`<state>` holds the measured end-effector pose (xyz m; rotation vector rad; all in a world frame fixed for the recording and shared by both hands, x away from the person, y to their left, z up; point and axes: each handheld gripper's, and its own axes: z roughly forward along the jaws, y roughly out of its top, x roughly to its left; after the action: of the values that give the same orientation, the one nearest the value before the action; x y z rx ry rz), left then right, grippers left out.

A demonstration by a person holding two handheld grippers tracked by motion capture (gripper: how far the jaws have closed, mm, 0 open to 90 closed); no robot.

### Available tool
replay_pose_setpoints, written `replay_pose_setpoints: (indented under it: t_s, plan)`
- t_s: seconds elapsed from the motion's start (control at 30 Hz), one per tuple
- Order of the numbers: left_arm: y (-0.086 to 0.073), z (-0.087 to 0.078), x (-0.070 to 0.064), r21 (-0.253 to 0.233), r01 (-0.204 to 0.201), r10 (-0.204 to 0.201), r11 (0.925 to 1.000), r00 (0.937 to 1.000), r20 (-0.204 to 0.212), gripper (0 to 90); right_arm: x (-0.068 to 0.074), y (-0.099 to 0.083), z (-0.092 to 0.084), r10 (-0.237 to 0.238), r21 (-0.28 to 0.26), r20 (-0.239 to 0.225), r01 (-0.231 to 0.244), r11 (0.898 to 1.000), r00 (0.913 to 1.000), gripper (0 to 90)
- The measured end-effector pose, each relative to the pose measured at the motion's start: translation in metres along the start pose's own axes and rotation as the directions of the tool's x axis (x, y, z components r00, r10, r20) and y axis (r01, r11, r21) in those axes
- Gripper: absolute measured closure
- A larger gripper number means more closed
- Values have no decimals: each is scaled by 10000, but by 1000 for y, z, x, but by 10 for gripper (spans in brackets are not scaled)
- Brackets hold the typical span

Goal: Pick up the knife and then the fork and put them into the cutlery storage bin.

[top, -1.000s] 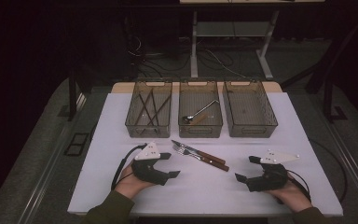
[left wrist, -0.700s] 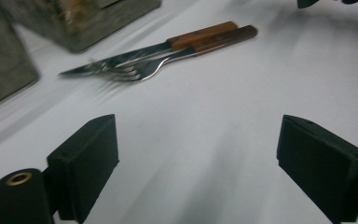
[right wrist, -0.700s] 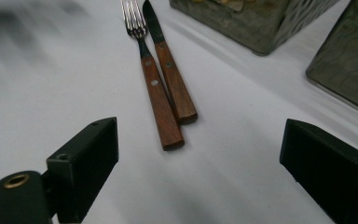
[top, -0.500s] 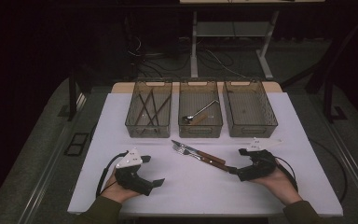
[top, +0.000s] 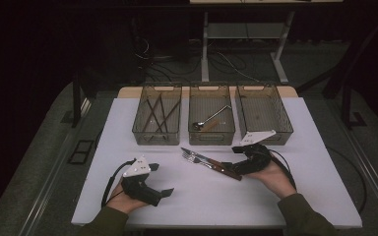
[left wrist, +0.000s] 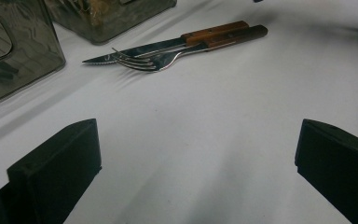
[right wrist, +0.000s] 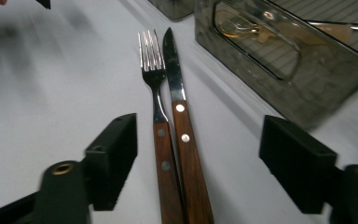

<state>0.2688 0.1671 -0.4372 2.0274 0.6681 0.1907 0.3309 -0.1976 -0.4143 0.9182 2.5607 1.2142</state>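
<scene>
The fork (right wrist: 156, 93) and the knife (right wrist: 179, 112), both wooden-handled, lie side by side and touching on the white tabletop (top: 202, 196), just in front of the middle bin (top: 211, 120). The right tool (top: 238, 164) is at their handle ends with both handles between its jaws; the jaws have just been closing but the pads do not yet press on either handle, so nothing is gripped. The step in hand looks like picking up one piece for sorting. Because the two handles sit so tight together, the next move calls for singling one out, or the jaws may pinch both. The left tool (top: 165, 192) rests released, jaws wide, low on the tabletop well apart from the cutlery. Beyond stand three clear bins: the left bin (top: 156, 115) holds several dark thin utensils, the middle one a spoon (top: 210, 119), and the right bin (top: 265, 113) looks empty. The middle bin's front wall stands close to the cutlery tips.
</scene>
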Motion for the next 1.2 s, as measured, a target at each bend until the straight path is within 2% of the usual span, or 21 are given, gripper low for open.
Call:
replay_pose_setpoints:
  t_s: [0.23,0.67,0.93,1.2]
  plan:
    - [-1,0,-1,-61,-2,2,10000,10000,93,0,0,10,18,-43,187,-195,46,9998,9998,406]
    - [0,0,0,-78,-115,115,9999,9999,79,0,3,28,46,-555,822,-309,579,9949,9980,664]
    - [0,0,0,-82,-148,149,9999,9997,181,0,6,32,61,-765,1416,-511,830,9864,9958,713]
    - [0,1,0,-19,-176,176,9998,9995,254,0,5,30,70,-859,1628,-578,942,9822,9946,725]
